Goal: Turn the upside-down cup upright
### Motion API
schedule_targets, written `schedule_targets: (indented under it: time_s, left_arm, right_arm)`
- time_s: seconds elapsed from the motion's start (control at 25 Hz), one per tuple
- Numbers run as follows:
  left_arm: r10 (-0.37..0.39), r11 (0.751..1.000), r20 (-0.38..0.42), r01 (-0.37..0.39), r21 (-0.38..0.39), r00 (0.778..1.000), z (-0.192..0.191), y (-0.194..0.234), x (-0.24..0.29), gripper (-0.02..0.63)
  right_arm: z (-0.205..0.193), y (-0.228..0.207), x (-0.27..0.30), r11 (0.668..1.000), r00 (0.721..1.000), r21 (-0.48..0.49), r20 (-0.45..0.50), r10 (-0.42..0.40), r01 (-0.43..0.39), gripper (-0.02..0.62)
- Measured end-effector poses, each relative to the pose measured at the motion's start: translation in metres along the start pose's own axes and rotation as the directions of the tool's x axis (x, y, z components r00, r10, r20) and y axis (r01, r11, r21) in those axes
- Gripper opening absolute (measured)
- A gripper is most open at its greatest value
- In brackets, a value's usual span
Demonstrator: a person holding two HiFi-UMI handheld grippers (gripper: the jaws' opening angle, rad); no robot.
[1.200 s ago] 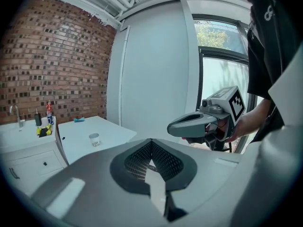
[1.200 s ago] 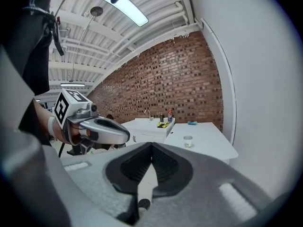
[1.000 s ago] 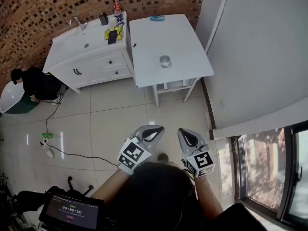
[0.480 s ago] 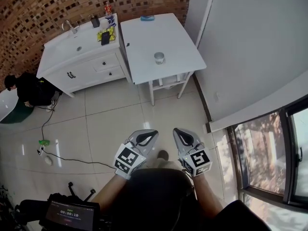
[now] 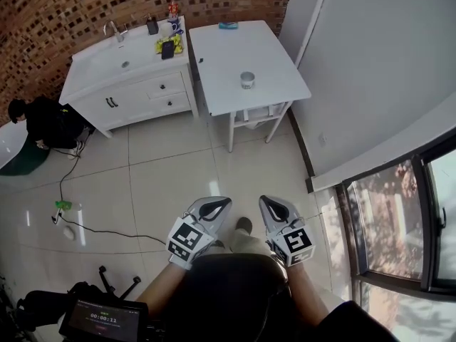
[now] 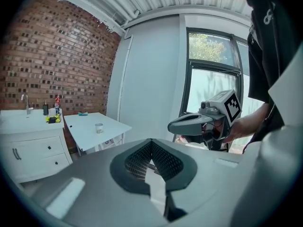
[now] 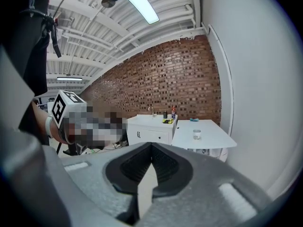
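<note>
The cup (image 5: 247, 80) is a small pale cup standing alone on the white table (image 5: 267, 48) at the far side of the room, by the grey wall. It also shows small in the left gripper view as the cup (image 6: 99, 127) and in the right gripper view as the cup (image 7: 197, 135). My left gripper (image 5: 216, 206) and right gripper (image 5: 268, 204) are side by side over the tiled floor, far short of the table. Both are shut with nothing between the jaws.
A white vanity cabinet (image 5: 142, 95) with a sink and several small items stands left of the table. A person (image 5: 43, 120) crouches at the far left beside a dark tub. A cable (image 5: 92, 226) lies on the floor. A window (image 5: 399, 226) is on the right.
The head view has swung a little left, then back right, so the table and cup shift in the picture. Both grippers keep side by side, shut and empty.
</note>
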State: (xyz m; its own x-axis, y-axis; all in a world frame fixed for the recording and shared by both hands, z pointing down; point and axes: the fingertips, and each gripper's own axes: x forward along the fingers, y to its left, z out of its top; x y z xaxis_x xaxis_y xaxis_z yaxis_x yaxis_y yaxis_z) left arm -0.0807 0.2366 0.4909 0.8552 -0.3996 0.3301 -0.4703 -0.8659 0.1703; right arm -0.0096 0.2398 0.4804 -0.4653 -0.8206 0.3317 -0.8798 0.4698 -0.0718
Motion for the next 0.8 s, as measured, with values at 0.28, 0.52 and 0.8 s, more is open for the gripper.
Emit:
schedule_targets:
  time_s: [0.28, 0.52, 0.8]
  left_arm:
    - [-0.034, 0.998, 0.047, 0.036, -0.049, 0.998, -0.008, -0.032, -0.052, 0.015]
    - [-0.046, 0.997, 0.051, 0.049, -0.059, 0.998, -0.025, -0.053, -0.074, 0.015]
    - [-0.037, 0.996, 0.073, 0.043, -0.078, 0.997, -0.026, -0.075, -0.078, 0.015]
  right_arm:
    - [-0.004, 0.06, -0.035, 1.0, 1.0, -0.014, -0.025, -0.019, 0.018, -0.008]
    - [-0.014, 0.096, -0.056, 1.0, 0.999, -0.031, -0.038, -0.002, 0.001, -0.008]
    - [-0.016, 0.1, -0.071, 0.998, 0.999, -0.06, -0.036, 0.014, -0.016, -0.008]
